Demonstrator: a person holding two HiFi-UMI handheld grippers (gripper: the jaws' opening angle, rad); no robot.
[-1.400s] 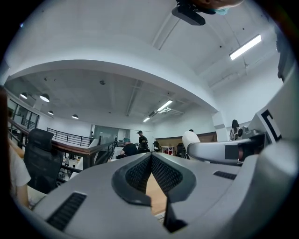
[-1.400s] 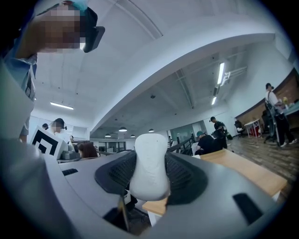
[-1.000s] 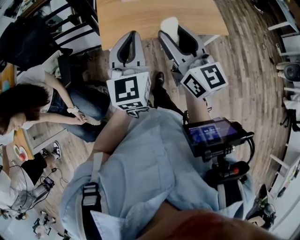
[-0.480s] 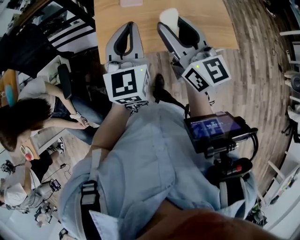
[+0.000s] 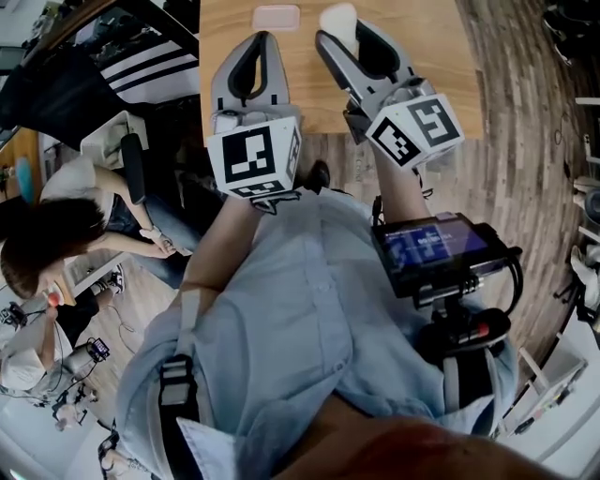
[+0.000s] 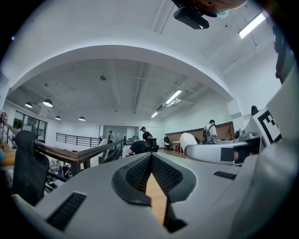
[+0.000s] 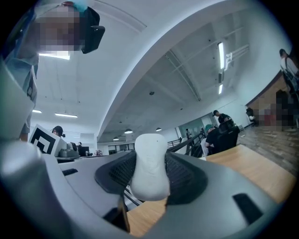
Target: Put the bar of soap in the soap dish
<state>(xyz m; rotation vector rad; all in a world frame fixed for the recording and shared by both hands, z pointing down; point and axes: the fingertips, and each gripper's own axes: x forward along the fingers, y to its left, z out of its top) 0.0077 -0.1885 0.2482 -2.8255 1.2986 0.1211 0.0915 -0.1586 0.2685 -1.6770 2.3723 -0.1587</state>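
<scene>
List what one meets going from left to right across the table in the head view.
left gripper → soap dish → bar of soap, held in the right gripper

The bench [image 5: 436, 56] is bare around the soap dish [image 5: 276, 17], leaving free room to its right. The left gripper [image 5: 251, 45], jaws together, crowds the dish's near left corner. The right gripper [image 5: 343, 33], clamped on the bar of soap [image 5: 337, 21], stands just right of the dish.
</scene>
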